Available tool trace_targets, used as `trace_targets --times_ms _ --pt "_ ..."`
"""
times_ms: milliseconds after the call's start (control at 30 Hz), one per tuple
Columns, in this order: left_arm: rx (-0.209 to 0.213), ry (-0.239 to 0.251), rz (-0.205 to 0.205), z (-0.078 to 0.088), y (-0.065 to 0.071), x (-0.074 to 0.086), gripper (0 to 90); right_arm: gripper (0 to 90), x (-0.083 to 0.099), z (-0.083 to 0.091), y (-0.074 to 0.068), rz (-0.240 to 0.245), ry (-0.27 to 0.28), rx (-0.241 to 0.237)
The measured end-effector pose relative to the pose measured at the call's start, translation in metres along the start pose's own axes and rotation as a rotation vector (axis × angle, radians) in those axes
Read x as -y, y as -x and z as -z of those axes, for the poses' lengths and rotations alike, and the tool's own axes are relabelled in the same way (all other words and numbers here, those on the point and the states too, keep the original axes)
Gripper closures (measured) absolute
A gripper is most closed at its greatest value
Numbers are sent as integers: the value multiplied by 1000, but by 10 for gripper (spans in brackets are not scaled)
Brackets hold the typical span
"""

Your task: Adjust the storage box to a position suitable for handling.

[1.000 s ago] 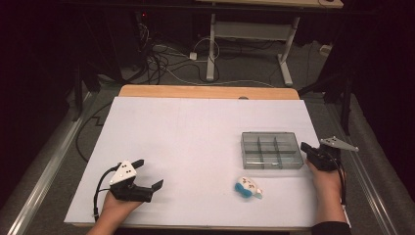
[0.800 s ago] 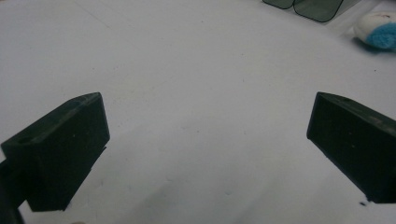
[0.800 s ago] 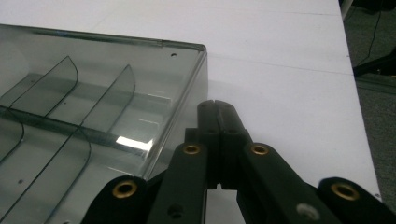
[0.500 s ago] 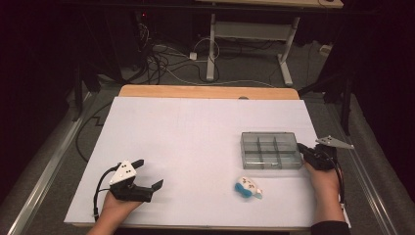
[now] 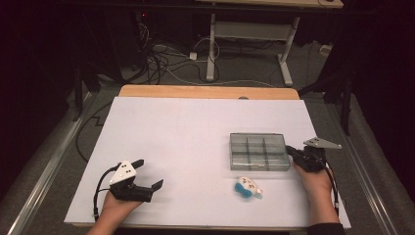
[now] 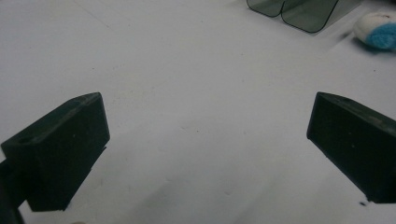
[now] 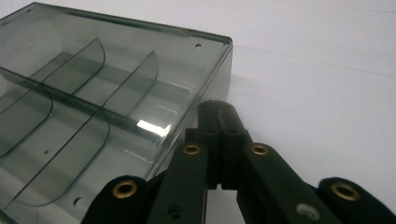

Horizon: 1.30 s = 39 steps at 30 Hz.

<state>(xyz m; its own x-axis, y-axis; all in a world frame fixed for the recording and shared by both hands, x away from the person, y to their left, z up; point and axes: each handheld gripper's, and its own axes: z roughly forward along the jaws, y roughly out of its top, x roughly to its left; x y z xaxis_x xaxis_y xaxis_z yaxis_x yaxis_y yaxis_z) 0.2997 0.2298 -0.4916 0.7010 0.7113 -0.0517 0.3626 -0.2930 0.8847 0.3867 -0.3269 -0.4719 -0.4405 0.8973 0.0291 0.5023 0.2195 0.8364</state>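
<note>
A smoky clear compartment box lies on the white table at the right; its dividers show close up in the right gripper view. My right gripper is shut with nothing between its jaws, and its tip sits against the box's right side wall. A small white and blue object lies just in front of the box, and shows at the top right of the left gripper view. My left gripper rests near the front left of the table, jaws wide open over bare surface.
A wooden strip runs along the table's far edge. Beyond it stand a desk frame and loose cables on the floor. Metal rails flank the table on both sides.
My right gripper has slid left toward the box and now meets its right wall. The left hand has stayed still.
</note>
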Motion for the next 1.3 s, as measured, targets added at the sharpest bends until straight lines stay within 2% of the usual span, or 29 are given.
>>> trace_targets --times_ms 33,100,133,167,233,267,300,333,367,400,533,700,900,1100,1200,1300 --pt "0 0 0 0 0 0 0 900 -1 -1 -4 -1 -2 -10" --pt "-1 1 1 0 0 0 0 900 -6 -4 -17 26 1 -41" --pt "-1 1 1 0 0 0 0 900 -6 -4 -17 26 1 -41" --pt "-1 1 2 0 0 0 0 900 -10 -7 -26 48 7 -59" --pt "-1 3 5 0 0 0 0 900 -13 -8 -36 68 8 -75" --pt "-1 2 6 0 0 0 0 900 -13 -8 -36 68 8 -75" --pt "0 2 5 0 0 0 0 900 -16 -11 -45 81 7 -93" --pt "0 3 5 0 0 0 0 900 -16 -11 -45 81 7 -93" --pt "2 3 4 0 0 0 0 900 -18 -14 -54 99 4 -106" --pt "2 3 4 0 0 0 0 900 -18 -14 -54 99 4 -106" --pt "4 5 0 1 0 0 0 900 -21 -20 -71 122 -4 -136" --pt "8 8 1 1 0 1 0 900 -23 -23 -78 140 -8 -136" --pt "7 7 3 1 0 0 0 900 -20 -27 -77 131 -41 -128" --pt "-2 6 5 1 0 0 0 900 -17 -31 -77 150 -65 -122" --pt "-5 9 12 1 0 1 0 900 -17 -31 -76 140 -62 -129" --pt "-5 7 14 1 0 1 0 900 -18 -32 -79 154 -60 -129"
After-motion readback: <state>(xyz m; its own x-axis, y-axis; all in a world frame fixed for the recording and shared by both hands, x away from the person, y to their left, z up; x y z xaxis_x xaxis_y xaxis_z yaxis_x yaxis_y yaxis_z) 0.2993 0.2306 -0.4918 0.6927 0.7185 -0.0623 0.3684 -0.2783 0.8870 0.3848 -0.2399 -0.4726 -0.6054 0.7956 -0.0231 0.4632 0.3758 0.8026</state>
